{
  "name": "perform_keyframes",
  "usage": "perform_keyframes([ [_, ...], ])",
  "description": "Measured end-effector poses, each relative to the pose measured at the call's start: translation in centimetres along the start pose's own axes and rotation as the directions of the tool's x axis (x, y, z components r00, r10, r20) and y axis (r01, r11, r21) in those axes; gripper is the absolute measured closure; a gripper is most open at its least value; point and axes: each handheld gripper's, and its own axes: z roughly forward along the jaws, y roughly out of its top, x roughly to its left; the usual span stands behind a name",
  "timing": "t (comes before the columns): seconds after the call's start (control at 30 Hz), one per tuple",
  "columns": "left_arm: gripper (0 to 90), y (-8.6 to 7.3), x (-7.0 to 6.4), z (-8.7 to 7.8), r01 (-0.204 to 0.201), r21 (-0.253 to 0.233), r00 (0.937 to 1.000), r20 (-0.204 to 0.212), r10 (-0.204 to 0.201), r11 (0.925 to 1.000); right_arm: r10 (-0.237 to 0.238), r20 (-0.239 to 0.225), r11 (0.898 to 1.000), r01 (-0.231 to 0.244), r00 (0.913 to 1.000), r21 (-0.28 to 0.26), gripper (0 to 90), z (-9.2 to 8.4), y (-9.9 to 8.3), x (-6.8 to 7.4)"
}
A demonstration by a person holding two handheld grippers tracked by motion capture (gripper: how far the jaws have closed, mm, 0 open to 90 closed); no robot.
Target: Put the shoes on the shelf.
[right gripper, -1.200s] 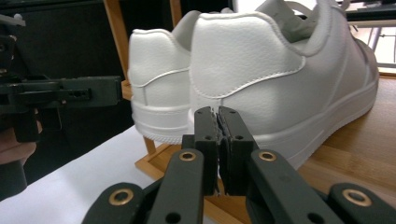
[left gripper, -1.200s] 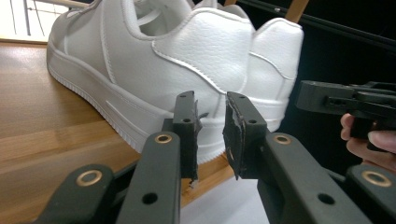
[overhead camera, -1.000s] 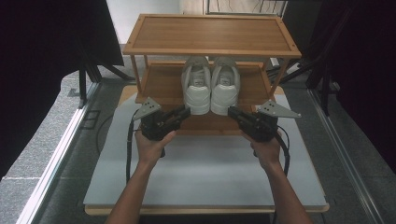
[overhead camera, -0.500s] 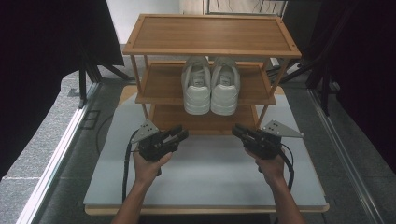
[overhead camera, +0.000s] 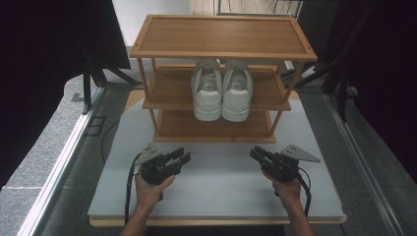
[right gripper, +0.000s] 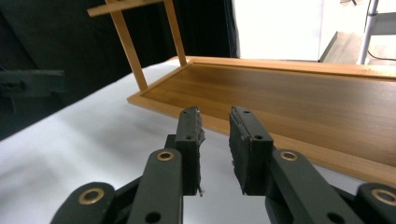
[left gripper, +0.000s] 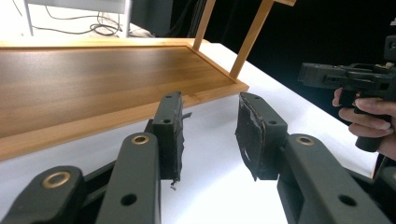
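Both hand-held grippers hover empty over the bench (overhead camera: 216,196): the left hand-held gripper (overhead camera: 179,158) at 7 o'clock and the right hand-held gripper (overhead camera: 256,153) at 5 o'clock, their jaws having just been opening, now partly apart with nothing between them. The white shoes (overhead camera: 222,91) sit together on the rack's (overhead camera: 216,42) middle shelf at 12 o'clock. Reaching in, a jaw could knock the top shelf's rim or nudge a shoe backward, and a narrow gap may slip off the heel.

Black two-jaw left tongs (overhead camera: 181,156) and right tongs (overhead camera: 256,153), brass-ringed pivots, worn dark pads, grey three-cornered top plates, black trailing cables, bare forearms.
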Motion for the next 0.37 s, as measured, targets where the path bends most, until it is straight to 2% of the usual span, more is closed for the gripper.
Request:
perform_keyframes([
  [0.27,58.9,-0.16,-0.01,-0.03,-0.003,0.000,1.0000,0.003,0.003,1.0000,-0.016,0.008,1.000,0.016,0.9998,-0.021,67.8,-0.24,0.07,0.27],
  [0.3,58.1,-0.25,0.02,0.03,-0.004,0.006,1.0000,0.004,0.004,1.0000,-0.021,0.008,1.000,0.021,0.9998,-0.021,66.1,-0.26,0.01,0.31],
  [0.33,56.4,-0.30,0.04,0.06,-0.003,0.008,1.0000,0.003,0.003,1.0000,-0.021,0.016,1.000,0.021,0.9997,-0.020,59.1,-0.30,-0.07,0.44],
  [0.37,56.4,-0.37,0.10,0.11,-0.004,0.009,1.0000,0.001,0.004,0.9999,-0.021,0.016,1.000,0.021,0.9997,-0.020,59.1,-0.30,-0.07,0.44],
])
